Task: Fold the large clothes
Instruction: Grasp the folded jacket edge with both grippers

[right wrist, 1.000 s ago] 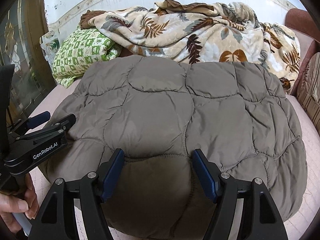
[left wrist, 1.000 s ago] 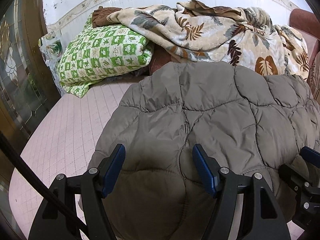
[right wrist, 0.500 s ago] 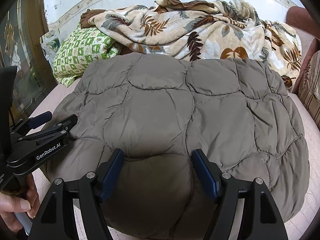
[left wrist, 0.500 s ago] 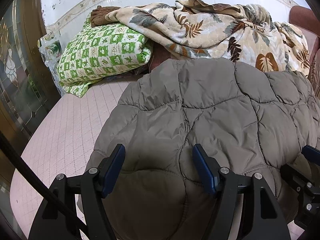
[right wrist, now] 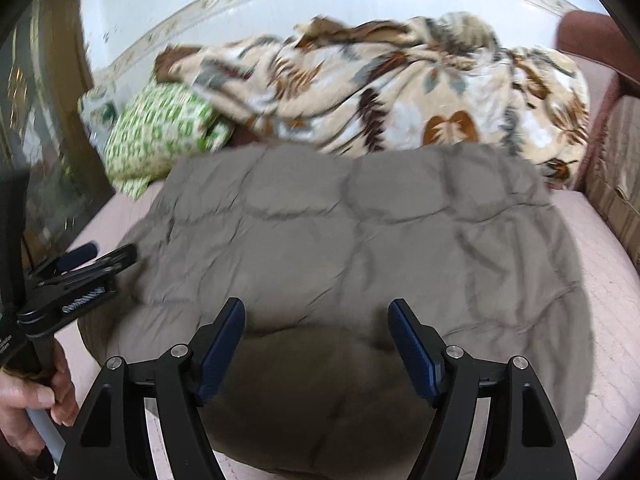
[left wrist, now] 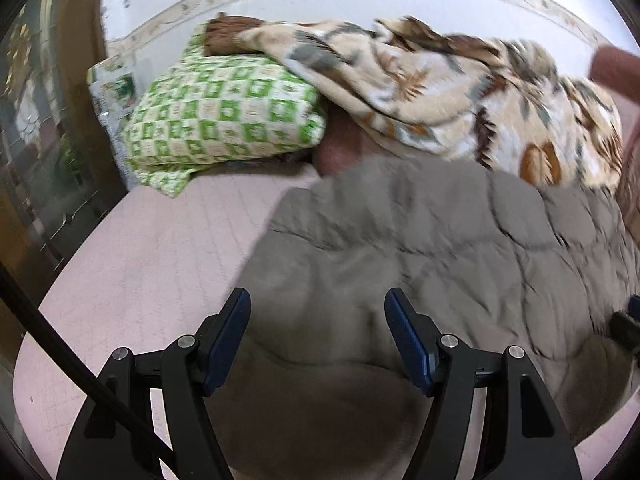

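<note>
We are hovering both grippers, left gripper [left wrist: 318,340] and right gripper [right wrist: 316,344], jaws wide and holding nothing, over the near edge of the quilted jacket [right wrist: 352,240], which is lying crosswise on the bed [left wrist: 152,248] directly ahead.

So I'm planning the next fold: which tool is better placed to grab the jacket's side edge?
Left, probably. The left tool hangs open near the jacket's left edge; the right tool, also open, sits mid-jacket.
</note>
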`<action>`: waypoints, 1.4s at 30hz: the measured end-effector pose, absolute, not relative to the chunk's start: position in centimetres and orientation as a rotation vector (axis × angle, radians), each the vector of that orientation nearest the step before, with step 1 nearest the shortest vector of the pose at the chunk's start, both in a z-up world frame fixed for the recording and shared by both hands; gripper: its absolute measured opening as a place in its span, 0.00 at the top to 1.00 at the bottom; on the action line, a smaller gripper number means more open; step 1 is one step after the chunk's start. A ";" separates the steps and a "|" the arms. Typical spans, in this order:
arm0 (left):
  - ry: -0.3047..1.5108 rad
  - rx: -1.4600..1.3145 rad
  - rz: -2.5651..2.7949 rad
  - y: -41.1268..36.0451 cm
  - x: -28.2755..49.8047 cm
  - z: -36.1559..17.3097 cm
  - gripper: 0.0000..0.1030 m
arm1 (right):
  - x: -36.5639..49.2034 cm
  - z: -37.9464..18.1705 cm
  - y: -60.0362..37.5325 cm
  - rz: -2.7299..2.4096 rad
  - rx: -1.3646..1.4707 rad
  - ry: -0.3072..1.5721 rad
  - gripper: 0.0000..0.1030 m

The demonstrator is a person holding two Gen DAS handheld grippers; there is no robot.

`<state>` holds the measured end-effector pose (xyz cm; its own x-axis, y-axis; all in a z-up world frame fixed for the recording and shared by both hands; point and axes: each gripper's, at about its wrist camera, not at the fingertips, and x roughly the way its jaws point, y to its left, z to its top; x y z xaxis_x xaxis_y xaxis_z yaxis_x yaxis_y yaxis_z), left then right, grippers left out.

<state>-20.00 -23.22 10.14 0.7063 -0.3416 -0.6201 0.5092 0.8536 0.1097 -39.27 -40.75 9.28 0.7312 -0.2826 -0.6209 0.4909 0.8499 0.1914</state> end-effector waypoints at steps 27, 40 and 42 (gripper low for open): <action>1.176 -0.256 -0.585 -6.0 -15.7 5.2 0.33 | -61.2 3.4 -50.1 -0.629 1.135 0.460 0.16; 1.207 -0.286 -0.668 -9.8 -15.0 4.3 0.29 | -58.8 0.6 -50.4 -0.565 1.269 0.438 0.15; 1.219 -0.297 -0.663 -9.7 -14.9 3.9 0.27 | -58.4 0.2 -50.5 -0.561 1.284 0.437 0.15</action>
<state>-14.90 -9.75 3.93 0.1879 -0.6145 -0.7662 0.3092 0.7774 -0.5477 -58.41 -50.45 0.19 0.7892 -0.1465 -0.5963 0.6141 0.1826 0.7678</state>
